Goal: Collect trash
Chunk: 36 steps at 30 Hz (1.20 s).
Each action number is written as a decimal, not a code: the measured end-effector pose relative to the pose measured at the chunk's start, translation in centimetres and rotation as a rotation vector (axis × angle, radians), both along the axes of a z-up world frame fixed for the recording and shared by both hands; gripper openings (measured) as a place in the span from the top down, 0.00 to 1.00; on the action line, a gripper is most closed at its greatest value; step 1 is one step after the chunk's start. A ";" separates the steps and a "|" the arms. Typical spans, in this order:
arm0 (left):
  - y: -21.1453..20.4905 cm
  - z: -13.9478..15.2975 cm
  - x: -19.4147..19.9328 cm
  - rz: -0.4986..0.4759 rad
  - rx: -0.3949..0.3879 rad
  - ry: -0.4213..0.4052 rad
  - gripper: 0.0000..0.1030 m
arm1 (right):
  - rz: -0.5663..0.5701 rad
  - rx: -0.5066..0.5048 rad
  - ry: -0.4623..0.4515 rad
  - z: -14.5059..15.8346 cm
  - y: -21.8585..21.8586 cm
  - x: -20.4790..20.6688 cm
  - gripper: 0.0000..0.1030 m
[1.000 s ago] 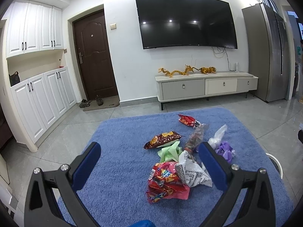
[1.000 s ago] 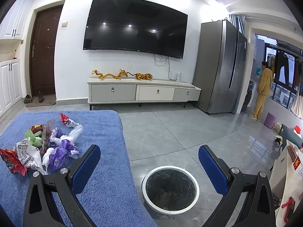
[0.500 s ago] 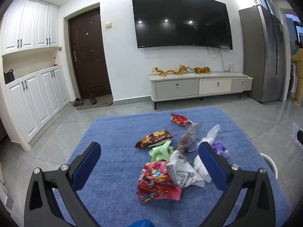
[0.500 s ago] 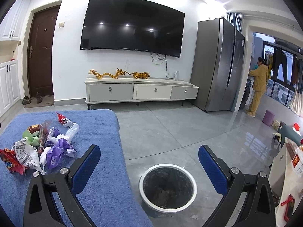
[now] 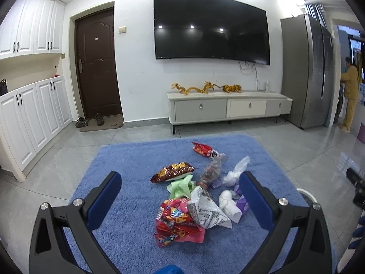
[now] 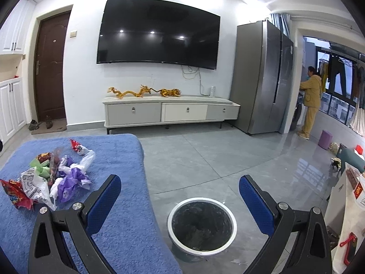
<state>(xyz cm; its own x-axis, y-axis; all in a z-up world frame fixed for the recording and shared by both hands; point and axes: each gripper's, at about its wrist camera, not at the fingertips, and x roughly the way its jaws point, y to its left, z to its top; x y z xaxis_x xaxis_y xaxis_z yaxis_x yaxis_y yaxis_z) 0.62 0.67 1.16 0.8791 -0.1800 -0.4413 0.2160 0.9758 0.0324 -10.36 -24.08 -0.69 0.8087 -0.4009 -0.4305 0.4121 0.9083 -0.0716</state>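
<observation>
My left claw (image 5: 180, 196) hangs released, empty, above the blue rug (image 5: 127, 159), framing the trash pile (image 5: 198, 189): a red wrapper (image 5: 178, 223) nearest, a white printed bag (image 5: 207, 210) touching it, then green plastic (image 5: 181, 183) and a brown snack packet (image 5: 173, 171) beyond. My right claw (image 6: 180, 196) is released too, above the black-lined bin (image 6: 202, 225) just beside the rug's edge. Farther off stands a TV cabinet (image 6: 171, 111).
</observation>
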 end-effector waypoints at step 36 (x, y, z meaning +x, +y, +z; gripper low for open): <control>-6.7 1.9 -1.5 0.073 0.152 0.020 0.00 | 0.177 0.098 -0.006 -3.8 -2.4 1.9 0.00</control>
